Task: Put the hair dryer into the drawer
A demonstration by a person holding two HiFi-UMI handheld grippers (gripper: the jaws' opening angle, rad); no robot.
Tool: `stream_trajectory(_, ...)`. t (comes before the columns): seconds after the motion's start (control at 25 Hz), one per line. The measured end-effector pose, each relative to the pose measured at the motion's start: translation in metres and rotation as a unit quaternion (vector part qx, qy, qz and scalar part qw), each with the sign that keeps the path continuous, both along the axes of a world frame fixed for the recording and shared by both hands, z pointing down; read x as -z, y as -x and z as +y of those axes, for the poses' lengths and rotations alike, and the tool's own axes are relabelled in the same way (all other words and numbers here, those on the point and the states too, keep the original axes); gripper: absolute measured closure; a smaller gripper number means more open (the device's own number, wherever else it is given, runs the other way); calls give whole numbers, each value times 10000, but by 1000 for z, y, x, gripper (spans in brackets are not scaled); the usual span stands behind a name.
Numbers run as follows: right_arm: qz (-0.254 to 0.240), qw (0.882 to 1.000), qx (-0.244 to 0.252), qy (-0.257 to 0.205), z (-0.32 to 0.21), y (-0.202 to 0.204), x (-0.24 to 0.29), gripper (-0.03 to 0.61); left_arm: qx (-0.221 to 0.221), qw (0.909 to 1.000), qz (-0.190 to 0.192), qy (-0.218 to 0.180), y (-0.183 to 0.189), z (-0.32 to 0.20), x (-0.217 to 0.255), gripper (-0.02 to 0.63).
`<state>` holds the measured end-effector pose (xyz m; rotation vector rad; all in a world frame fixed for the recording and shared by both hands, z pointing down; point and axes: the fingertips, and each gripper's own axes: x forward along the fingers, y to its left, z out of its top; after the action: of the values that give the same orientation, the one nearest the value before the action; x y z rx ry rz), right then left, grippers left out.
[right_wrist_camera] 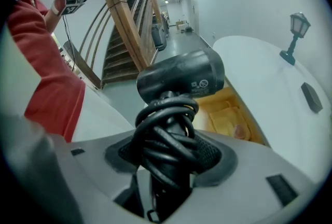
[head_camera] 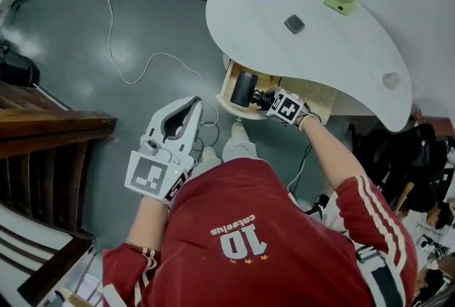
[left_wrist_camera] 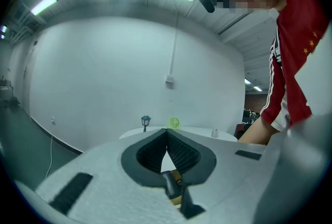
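Right gripper (right_wrist_camera: 171, 151) is clamping the hair dryer (right_wrist_camera: 181, 80) over the open drawer (right_wrist_camera: 229, 110); left gripper (left_wrist_camera: 167, 131) is hovering closed, empty, apart from the drawer.

Your hair dryer (right_wrist_camera: 181, 80) looked matt black plastic, its cord (right_wrist_camera: 166, 137) smooth, slightly glossy rubber. The table (head_camera: 334, 50) was smooth, matt white. Under the table, the drawer (head_camera: 230, 84) showed pale bare wood; the floor (head_camera: 106, 35) beside it shone.

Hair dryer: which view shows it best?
Right gripper view: the hair dryer fills it, cord-wrapped handle clamped in the right tongs. Head view shows only its dark barrel over the drawer. Left gripper view misses it.
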<state>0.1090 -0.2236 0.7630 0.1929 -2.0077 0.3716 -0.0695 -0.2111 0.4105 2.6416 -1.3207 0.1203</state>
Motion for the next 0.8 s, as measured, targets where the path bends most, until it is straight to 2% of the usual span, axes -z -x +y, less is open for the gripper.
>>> stream_trajectory(0.32, 201, 9995, 215, 108, -11, 9, -30, 318, 312, 9992, -164, 177, 6, -12, -12, 614)
stream_trajectory(0.44, 209, 9996, 192, -96, -26, 11, -40, 318, 419, 9987, -188, 201, 8, -17, -14, 614)
stream_trajectory(0.6, 366, 9991, 42, -189, -39, 14, -56, 318, 538, 9979, -193, 288, 9, -18, -20, 614)
stream_trajectory(0.8, 785, 9964, -230, -226, -49, 17, -75, 316, 559, 9975, -279, 340, 8, -16, -22, 614)
